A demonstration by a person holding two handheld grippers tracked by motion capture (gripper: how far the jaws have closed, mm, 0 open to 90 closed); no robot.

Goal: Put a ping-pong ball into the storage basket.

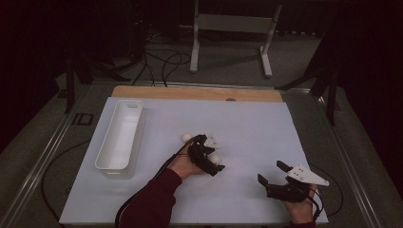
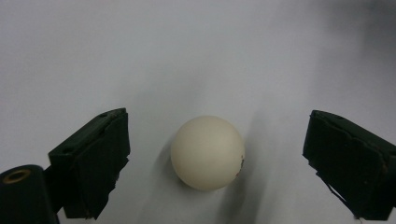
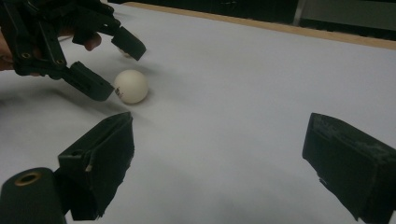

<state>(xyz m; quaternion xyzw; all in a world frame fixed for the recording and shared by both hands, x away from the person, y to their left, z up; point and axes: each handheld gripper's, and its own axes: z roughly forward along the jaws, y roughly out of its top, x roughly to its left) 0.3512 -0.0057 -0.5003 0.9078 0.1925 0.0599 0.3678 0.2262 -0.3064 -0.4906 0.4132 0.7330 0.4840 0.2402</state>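
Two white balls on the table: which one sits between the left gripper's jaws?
The ball nearer the person, lying between the open jaws of the left gripper. The other ball lies just past the gripper, toward the white tray.

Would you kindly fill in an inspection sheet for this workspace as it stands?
Surface: pale blue-white table top, wooden strip at the far edge.
Job's things: small cream ball between the left gripper's jaws, untouched; second cream ball farther off.
Clutter: long white plastic tray at left, contents nothing seen.
Grippers: left gripper open around the ball; right gripper open, holding nothing.
Cables: black cables on the floor beyond.
Surroundings: grey metal stand, dark room.
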